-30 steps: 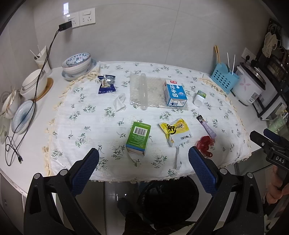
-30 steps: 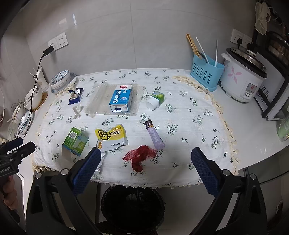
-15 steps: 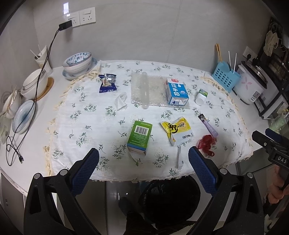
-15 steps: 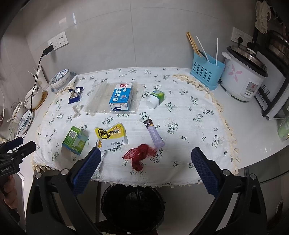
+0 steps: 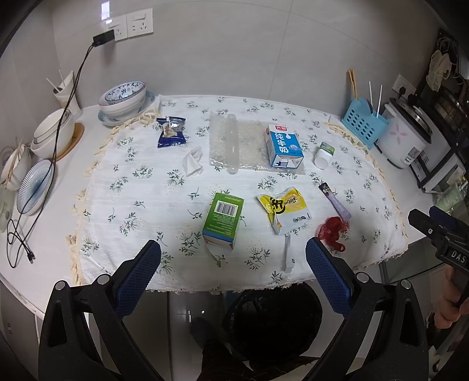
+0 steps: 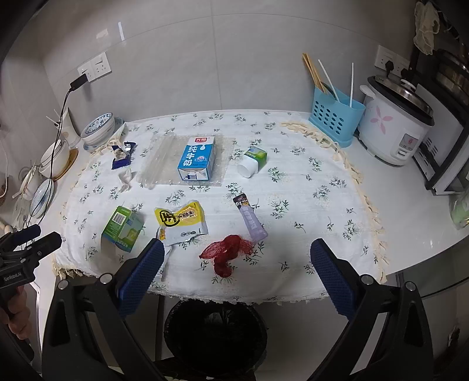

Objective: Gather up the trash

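Overhead, both claws (image 5: 233, 268) (image 6: 234, 268) wide apart, crumpled red net (image 6: 227, 252) on cloth

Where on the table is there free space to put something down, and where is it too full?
Free: the right part of the tablecloth, between the purple sachet and the fringe, and the bare white counter before the rice cooker. Also the left cloth beside the green carton. Crowded: the middle, around the milk carton and yellow wrapper.

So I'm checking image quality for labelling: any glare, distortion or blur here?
Left wrist view: a bright glare patch on the wall tile by the sockets, table edge bowed by the fisheye. Right wrist view: a glare streak on the wall, dark corners; milk carton print sharp.
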The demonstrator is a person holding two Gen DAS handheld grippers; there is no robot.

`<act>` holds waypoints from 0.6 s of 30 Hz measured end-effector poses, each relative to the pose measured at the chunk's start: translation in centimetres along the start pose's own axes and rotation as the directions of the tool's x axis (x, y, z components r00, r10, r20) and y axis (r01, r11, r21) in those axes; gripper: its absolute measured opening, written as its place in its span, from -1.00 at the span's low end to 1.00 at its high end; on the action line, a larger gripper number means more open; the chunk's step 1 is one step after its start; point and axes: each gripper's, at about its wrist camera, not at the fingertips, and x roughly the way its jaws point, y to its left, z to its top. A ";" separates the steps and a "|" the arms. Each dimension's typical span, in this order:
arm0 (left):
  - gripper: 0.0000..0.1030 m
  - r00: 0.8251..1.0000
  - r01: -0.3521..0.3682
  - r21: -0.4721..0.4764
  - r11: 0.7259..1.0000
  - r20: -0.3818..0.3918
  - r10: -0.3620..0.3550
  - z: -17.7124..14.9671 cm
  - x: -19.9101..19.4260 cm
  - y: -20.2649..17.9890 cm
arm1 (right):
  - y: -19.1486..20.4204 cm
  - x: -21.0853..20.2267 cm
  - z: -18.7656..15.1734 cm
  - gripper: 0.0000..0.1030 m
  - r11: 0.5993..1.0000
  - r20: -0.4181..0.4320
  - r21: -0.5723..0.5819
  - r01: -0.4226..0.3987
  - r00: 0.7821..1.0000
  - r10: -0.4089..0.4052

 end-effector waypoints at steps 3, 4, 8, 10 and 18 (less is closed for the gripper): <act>0.88 1.000 0.003 0.001 1.000 -0.003 -0.003 0.0 0.0 0.0 | -0.1 -0.1 0.2 0.86 1.000 -0.003 0.001 0.000 1.000 0.000; 0.88 1.000 0.003 0.003 1.000 -0.002 -0.003 0.0 0.0 -0.1 | -0.1 -0.1 0.2 0.86 1.000 -0.001 -0.001 0.001 1.000 -0.001; 0.88 1.000 0.013 0.001 1.000 -0.007 -0.013 0.0 0.0 -0.1 | -0.1 0.1 0.3 0.86 1.000 -0.002 -0.001 -0.001 1.000 0.001; 0.88 1.000 0.012 0.002 1.000 -0.007 -0.012 0.1 0.0 -0.1 | -0.1 0.1 0.3 0.86 1.000 -0.001 -0.003 0.002 1.000 -0.002; 0.88 1.000 0.021 0.004 1.000 -0.011 -0.021 0.3 0.0 -0.4 | -0.1 0.1 0.2 0.86 1.000 -0.001 -0.001 0.001 1.000 -0.001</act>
